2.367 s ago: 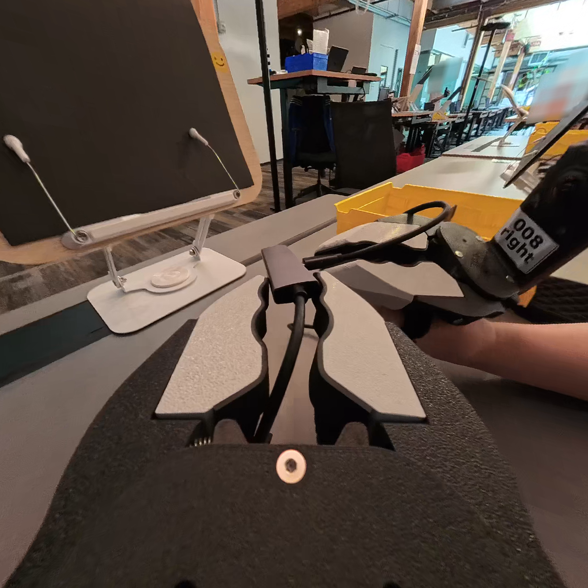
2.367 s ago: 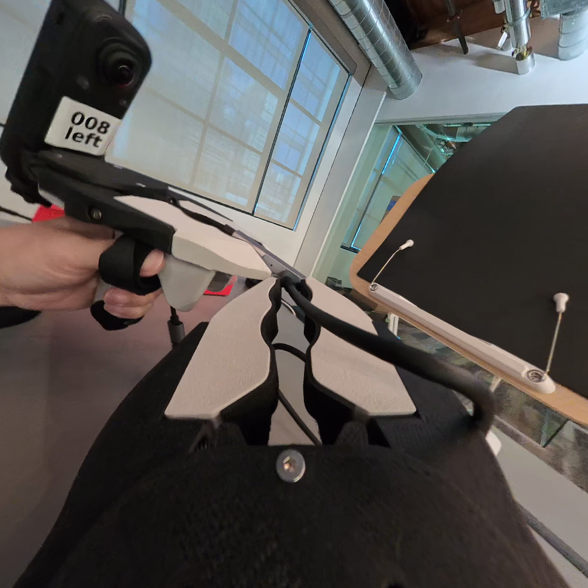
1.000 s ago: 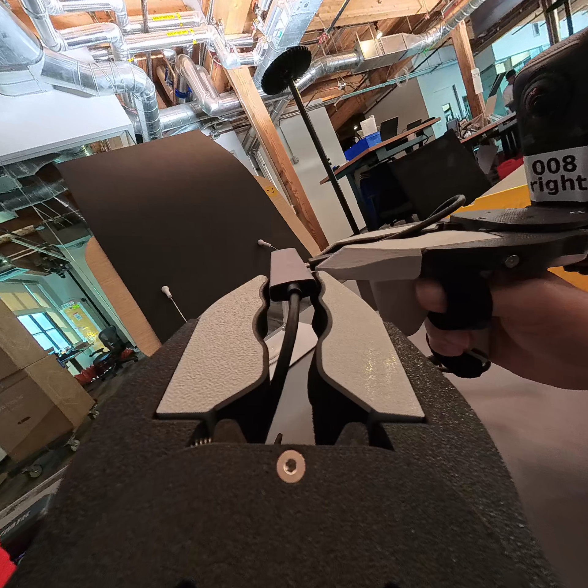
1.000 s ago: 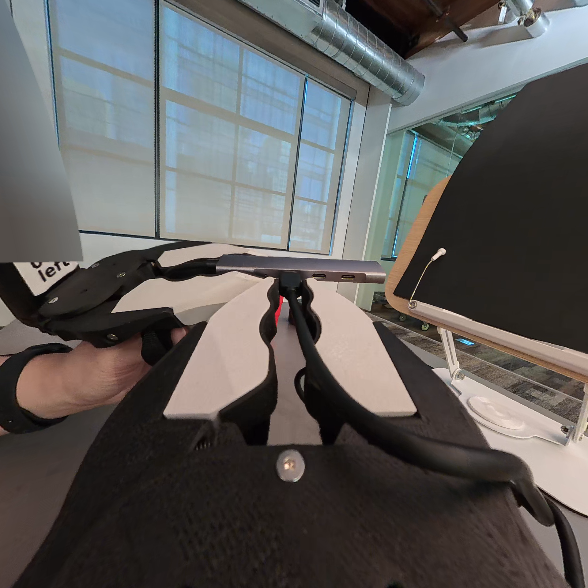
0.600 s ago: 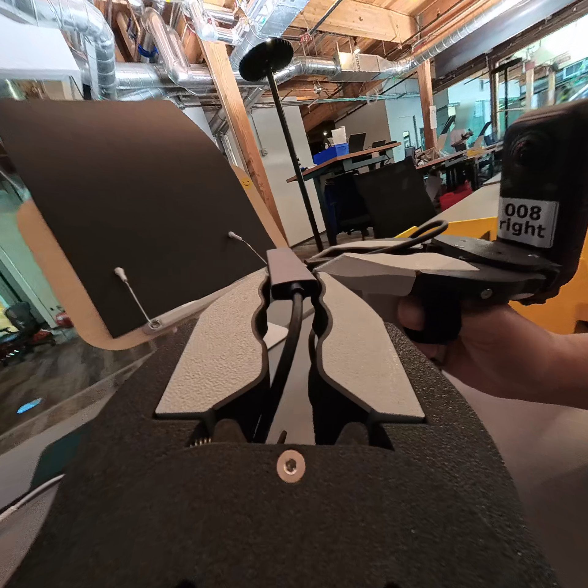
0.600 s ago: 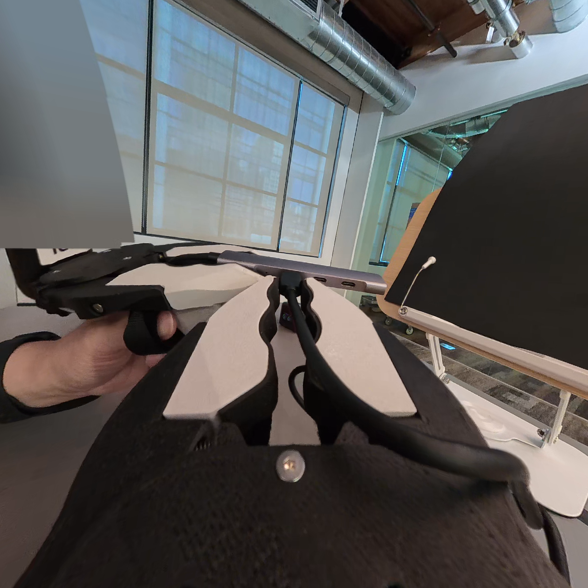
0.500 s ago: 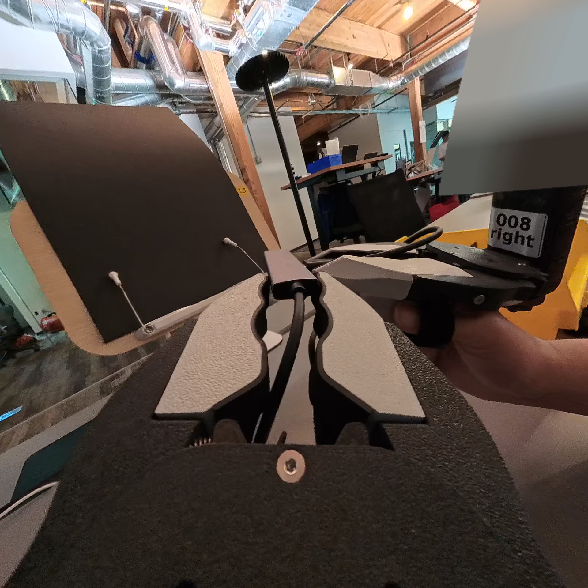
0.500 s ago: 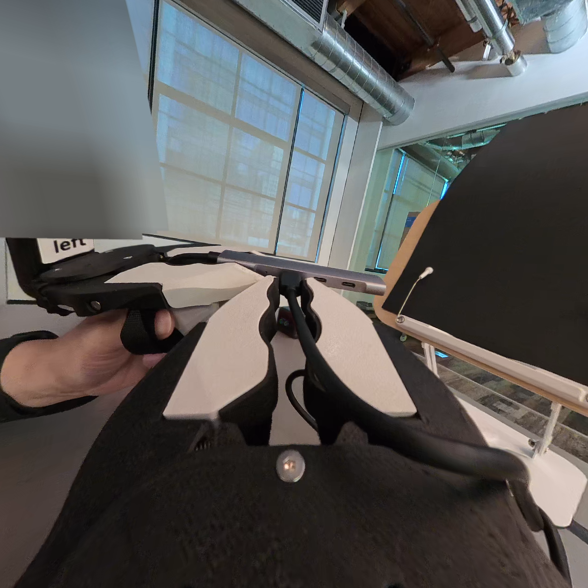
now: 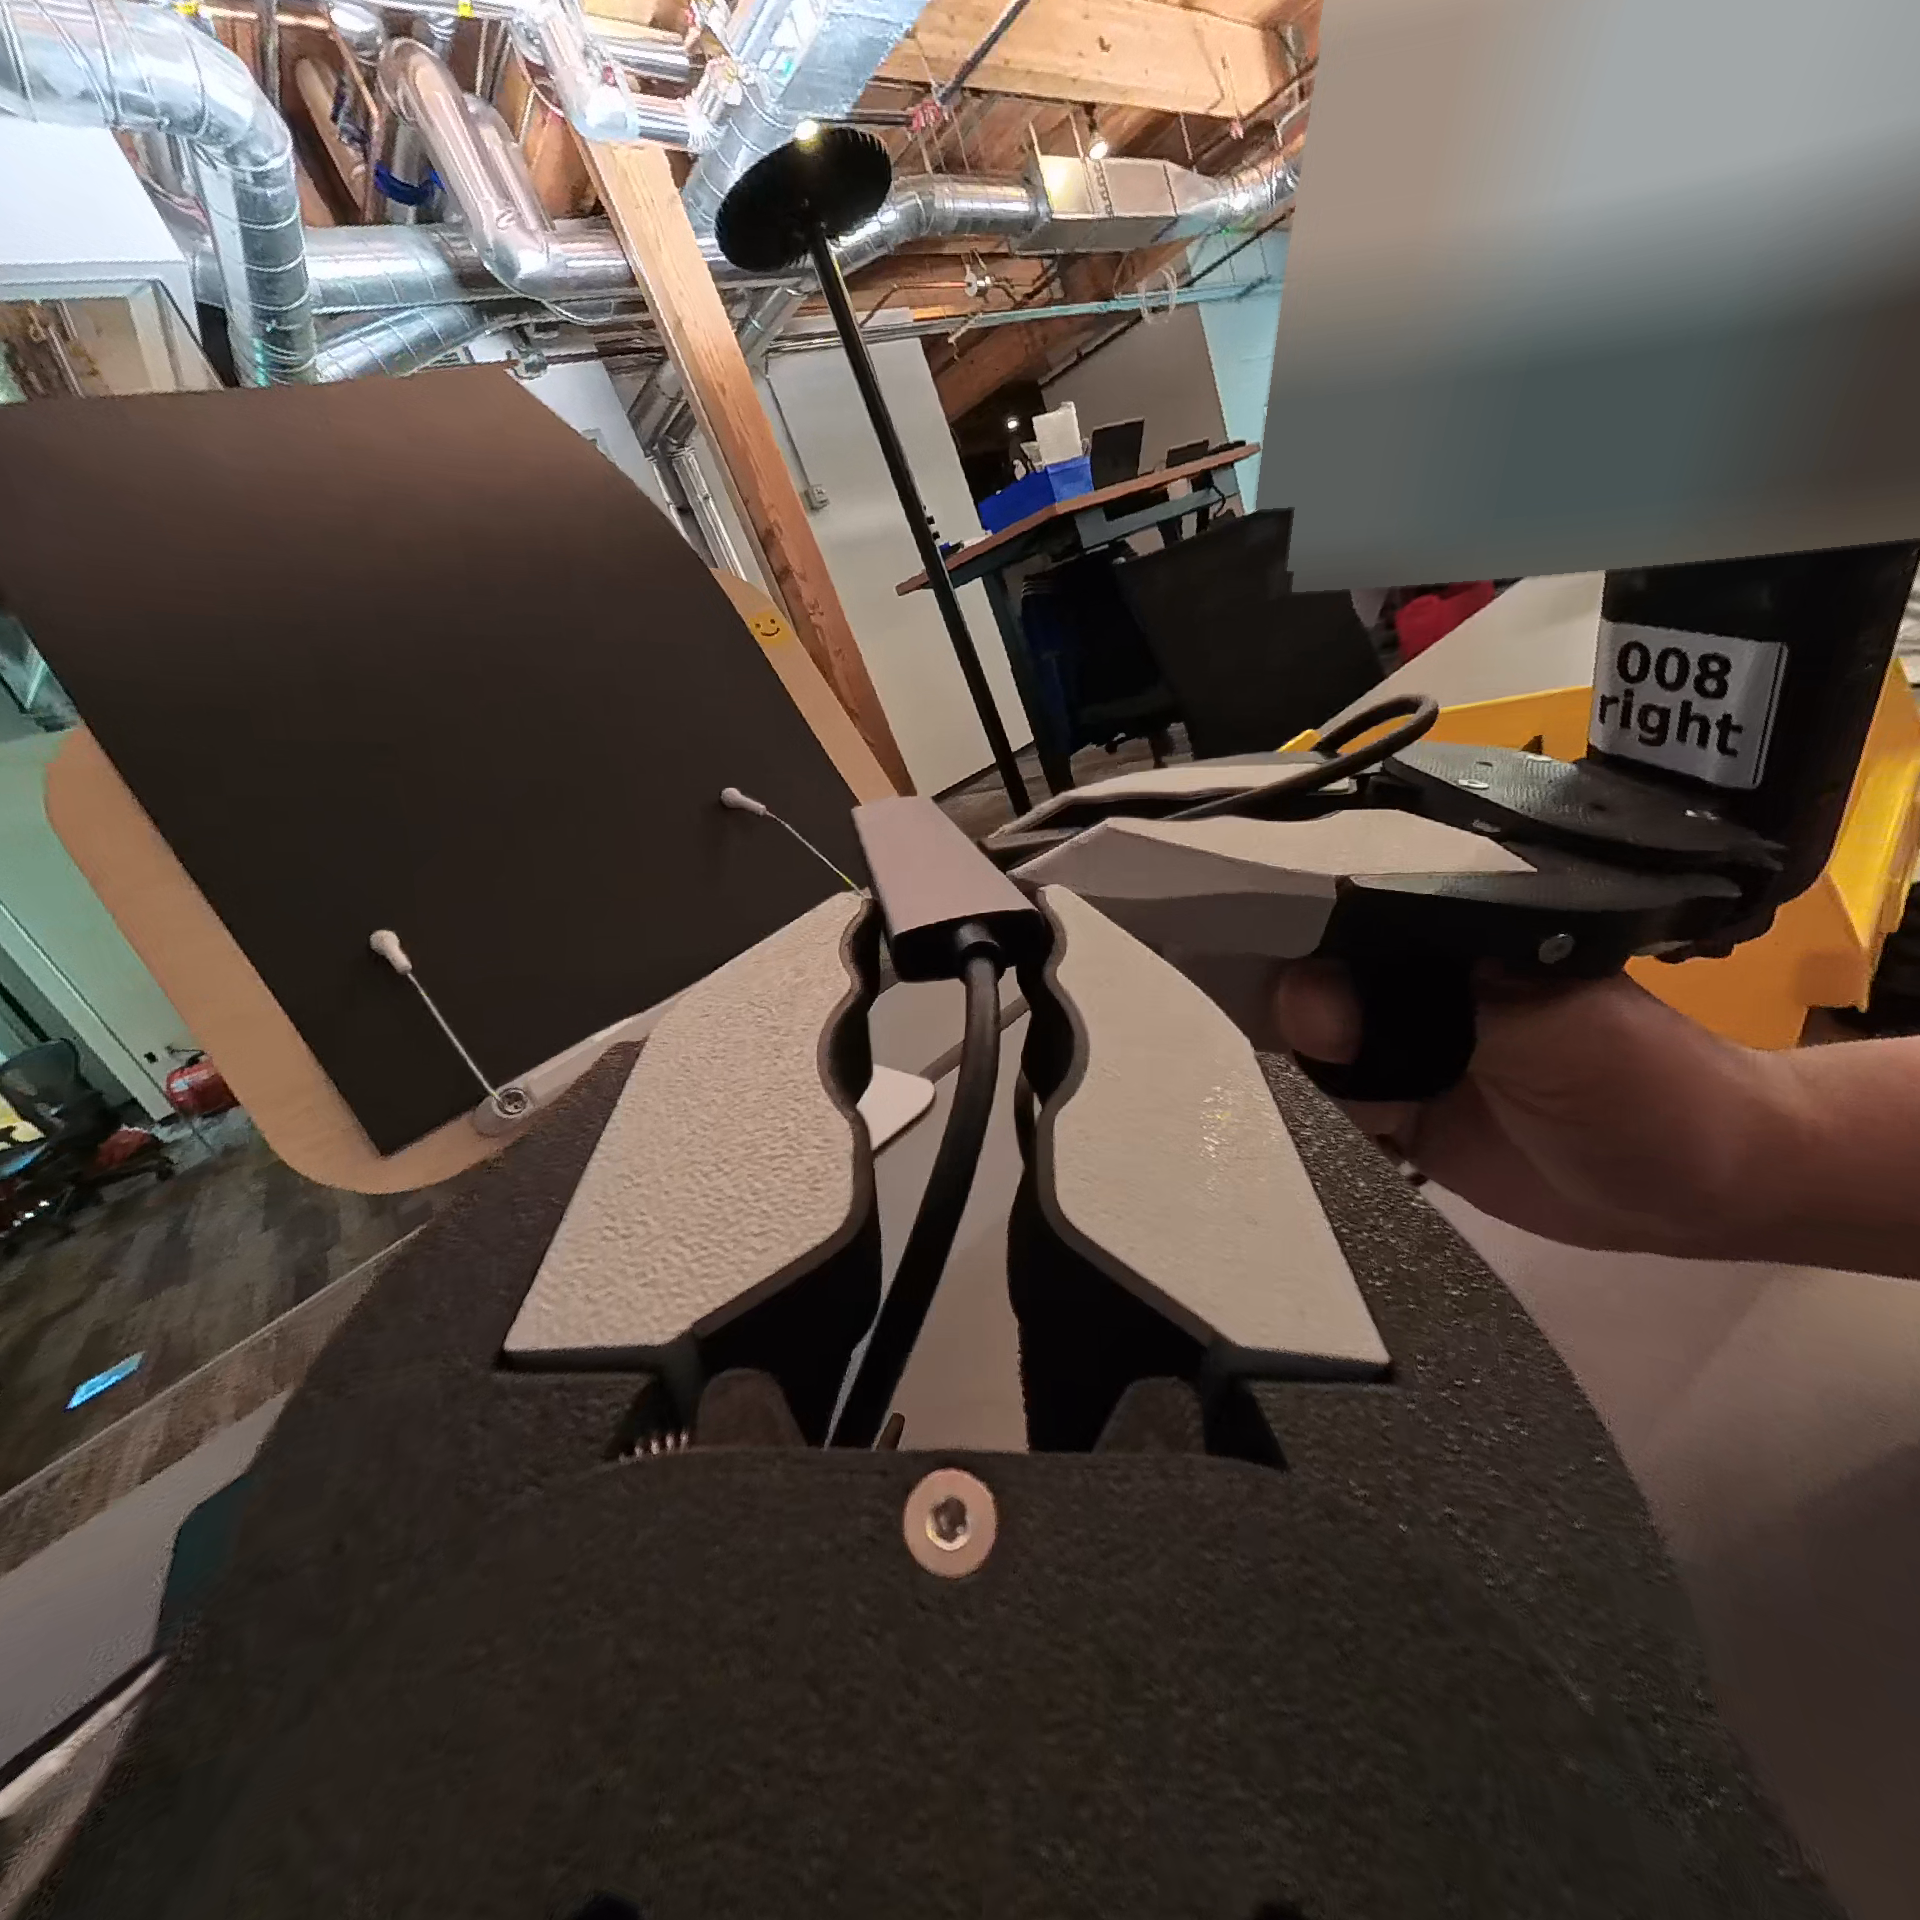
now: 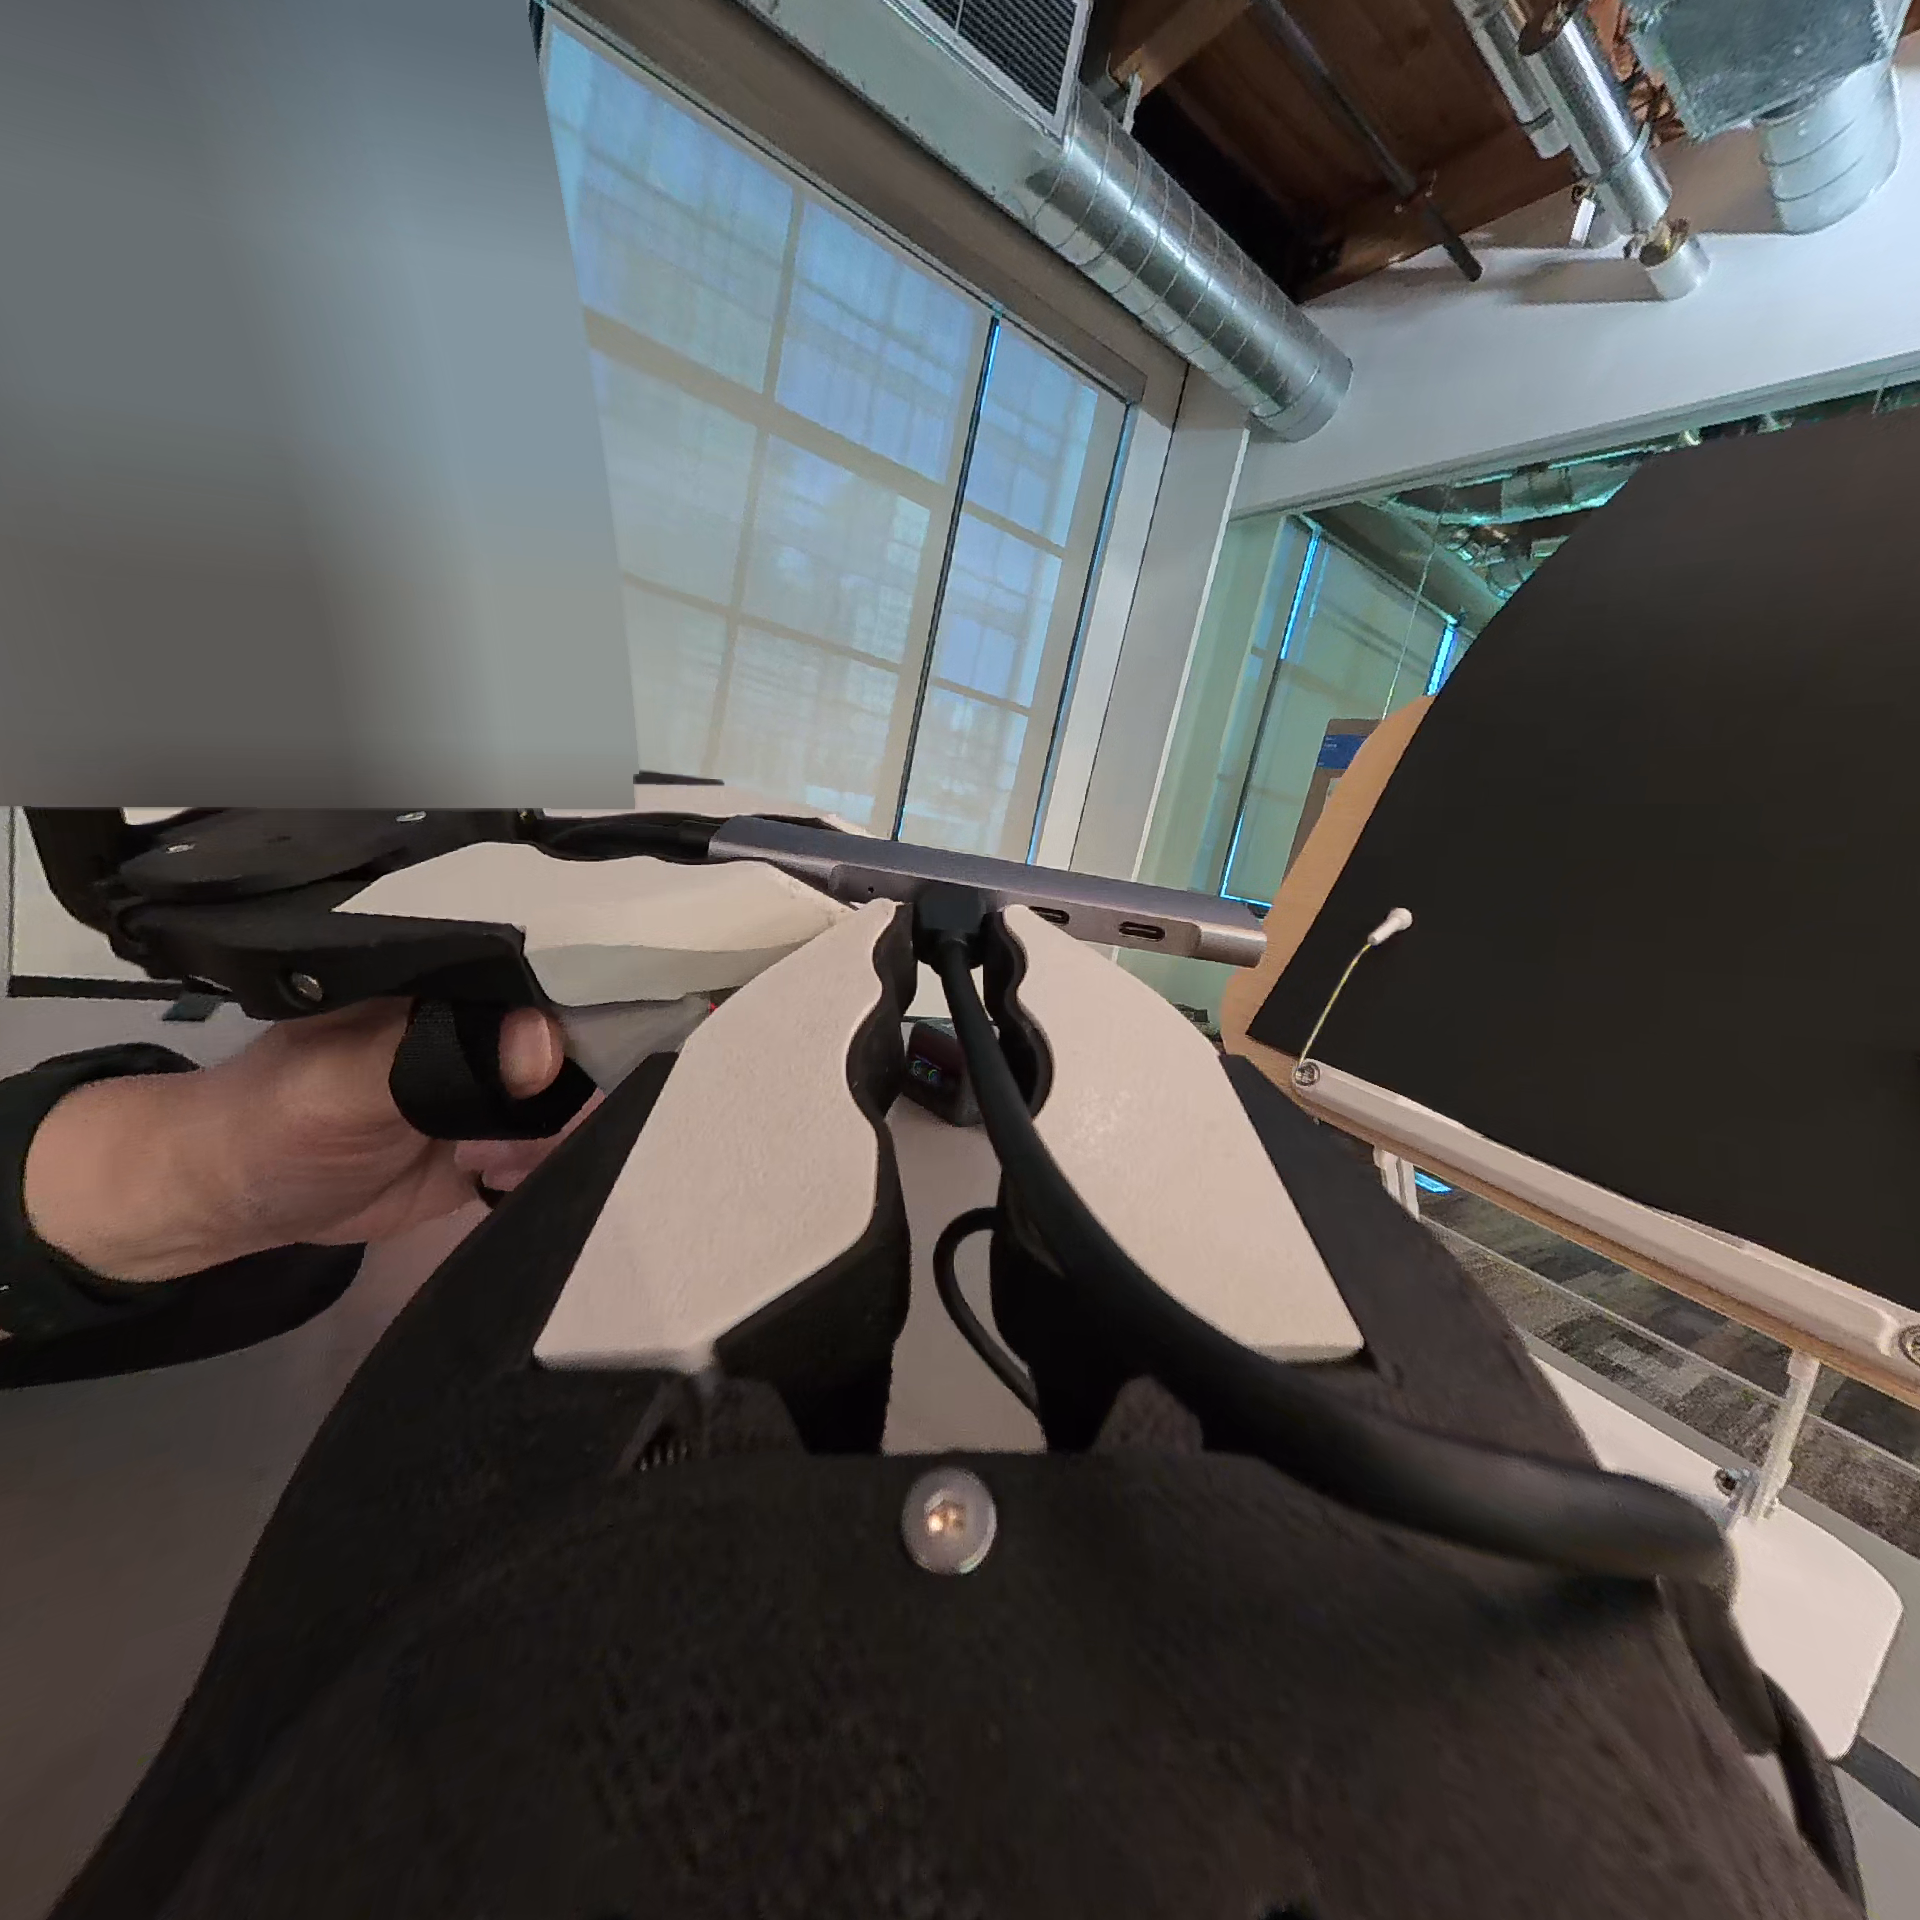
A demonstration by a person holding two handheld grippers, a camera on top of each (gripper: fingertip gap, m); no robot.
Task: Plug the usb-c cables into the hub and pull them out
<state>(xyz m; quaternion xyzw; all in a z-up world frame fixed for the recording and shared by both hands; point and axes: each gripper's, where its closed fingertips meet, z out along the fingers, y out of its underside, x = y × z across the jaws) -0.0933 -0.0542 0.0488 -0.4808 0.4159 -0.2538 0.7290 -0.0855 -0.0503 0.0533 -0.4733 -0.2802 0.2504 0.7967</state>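
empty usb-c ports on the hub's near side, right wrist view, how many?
2. Both sit on the hub edge right of the plugged cable connector: one at, one nearer the free end at. Others may hide behind the connector or left gripper.

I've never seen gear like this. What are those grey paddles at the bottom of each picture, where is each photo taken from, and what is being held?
No robot here: a person holds a hand-held gripper in each hand, each with a camera looking forward along its two grey fingers.

In the left wrist view, the left hand-held gripper is shut on a slim grey hub, whose own black lead runs back between the fingers. The right one reaches in from the right.

In the right wrist view, the right hand-held gripper is shut on a black USB-C cable at its plug, which meets the side of the hub. Two free ports show beside it. Whether the plug is fully seated is hard to tell.

Behind stands a dark board on a white stand, which rests on the grey table.
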